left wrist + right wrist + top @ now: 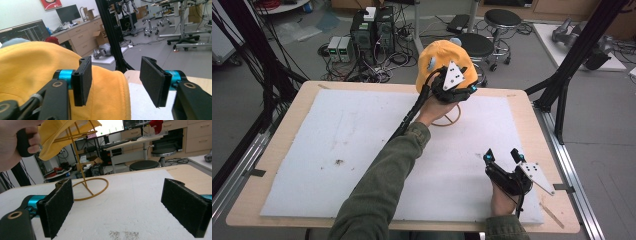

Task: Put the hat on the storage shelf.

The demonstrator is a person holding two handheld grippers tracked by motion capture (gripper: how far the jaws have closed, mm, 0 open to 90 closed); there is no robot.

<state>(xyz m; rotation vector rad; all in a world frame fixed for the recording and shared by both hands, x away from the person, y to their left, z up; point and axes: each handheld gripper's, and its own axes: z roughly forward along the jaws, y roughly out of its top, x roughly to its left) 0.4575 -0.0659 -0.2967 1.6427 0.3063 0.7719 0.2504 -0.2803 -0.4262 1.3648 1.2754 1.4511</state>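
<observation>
A yellow cap (439, 55) sits on top of a yellow wire stand (447, 120) at the far middle of the table. My left gripper (462, 82) is held up against the cap's right side. In the left gripper view its jaws (115, 80) stand open; the cap's edge (110, 95) reaches into the gap, and the right pad is clear of the cloth. My right gripper (502, 155) rests near the table's front right, open, with nothing between its pads (60, 205). The right gripper view shows the stand's ring base (87, 187) and the cap (57, 132) above it.
A white foam mat (362, 150) covers the wooden table (532, 120), with a few dark specks (338, 161) on it. Black frame posts (562, 90) stand at both sides. Stools (502, 20) and computer boxes (372, 30) are on the floor behind.
</observation>
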